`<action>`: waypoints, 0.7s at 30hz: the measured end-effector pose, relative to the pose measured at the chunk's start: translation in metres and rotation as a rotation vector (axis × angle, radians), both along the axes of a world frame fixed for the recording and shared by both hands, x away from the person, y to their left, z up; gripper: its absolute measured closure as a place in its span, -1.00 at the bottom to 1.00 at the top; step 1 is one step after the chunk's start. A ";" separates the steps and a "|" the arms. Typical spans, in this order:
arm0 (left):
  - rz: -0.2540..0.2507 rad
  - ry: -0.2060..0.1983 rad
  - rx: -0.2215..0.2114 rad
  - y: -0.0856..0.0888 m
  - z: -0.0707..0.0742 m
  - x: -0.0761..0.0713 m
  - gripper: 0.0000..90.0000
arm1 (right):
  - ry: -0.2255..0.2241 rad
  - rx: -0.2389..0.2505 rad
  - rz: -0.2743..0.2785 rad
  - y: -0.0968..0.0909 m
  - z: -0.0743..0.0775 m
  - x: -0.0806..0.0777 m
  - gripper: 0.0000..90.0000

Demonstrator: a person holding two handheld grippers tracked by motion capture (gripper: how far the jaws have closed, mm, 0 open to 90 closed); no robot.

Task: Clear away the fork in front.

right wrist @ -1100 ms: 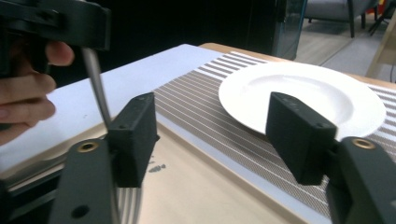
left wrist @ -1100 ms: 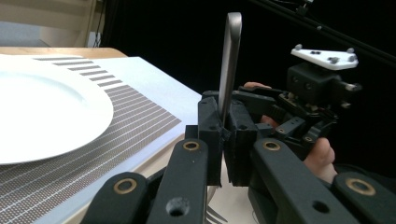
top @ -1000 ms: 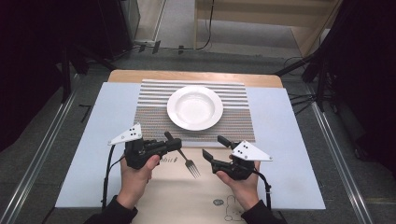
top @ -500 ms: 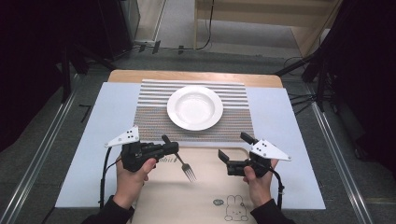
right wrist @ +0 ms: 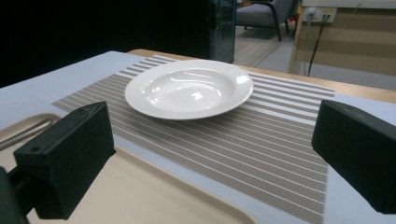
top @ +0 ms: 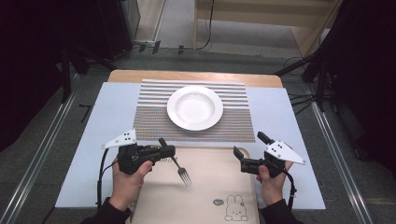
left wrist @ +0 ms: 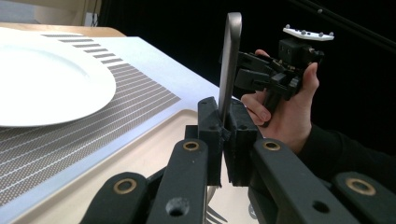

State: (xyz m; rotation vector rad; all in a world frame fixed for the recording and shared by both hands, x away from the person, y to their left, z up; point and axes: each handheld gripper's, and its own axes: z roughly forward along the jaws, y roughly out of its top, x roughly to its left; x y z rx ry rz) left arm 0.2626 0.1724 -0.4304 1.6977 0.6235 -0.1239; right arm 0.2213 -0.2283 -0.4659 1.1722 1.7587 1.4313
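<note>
A metal fork [top: 181,171] is clamped by its handle in my left gripper [top: 167,150], which is shut on it just above the beige tray [top: 210,191]. Its tines point toward the person. In the left gripper view the handle [left wrist: 230,56] rises between the closed pads of that gripper [left wrist: 224,128]. My right gripper [top: 251,144] hovers over the tray's right edge; its jaws have just been opening and nothing is between them. In the right gripper view the gripper [right wrist: 210,158] is spread wide, facing the white plate [right wrist: 189,88].
The white plate [top: 195,107] rests on a striped placemat [top: 149,119] at the table's far middle. A pale blue mat [top: 105,126] covers the table under both. The tray has a rabbit drawing [top: 236,209] near its front edge.
The right gripper has moved to the right, away from the fork, and its jaws have spread. The left gripper stays in place with the fork.
</note>
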 end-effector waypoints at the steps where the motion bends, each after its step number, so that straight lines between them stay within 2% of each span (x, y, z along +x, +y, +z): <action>1: 0.000 0.002 0.003 0.001 0.000 0.000 0.91 | 0.000 -0.002 -0.006 -0.003 -0.001 0.000 -1.00; 8: -0.005 0.015 0.001 0.009 0.000 -0.002 0.91 | 0.000 0.013 -0.043 -0.022 -0.003 -0.003 -1.00; 14: -0.005 0.029 0.008 0.014 -0.002 -0.002 0.91 | -0.012 -0.003 -0.079 -0.036 -0.005 -0.006 -1.00; 21: -0.010 0.048 0.017 0.021 -0.005 -0.004 0.91 | -0.008 0.002 -0.107 -0.051 -0.007 -0.009 -1.00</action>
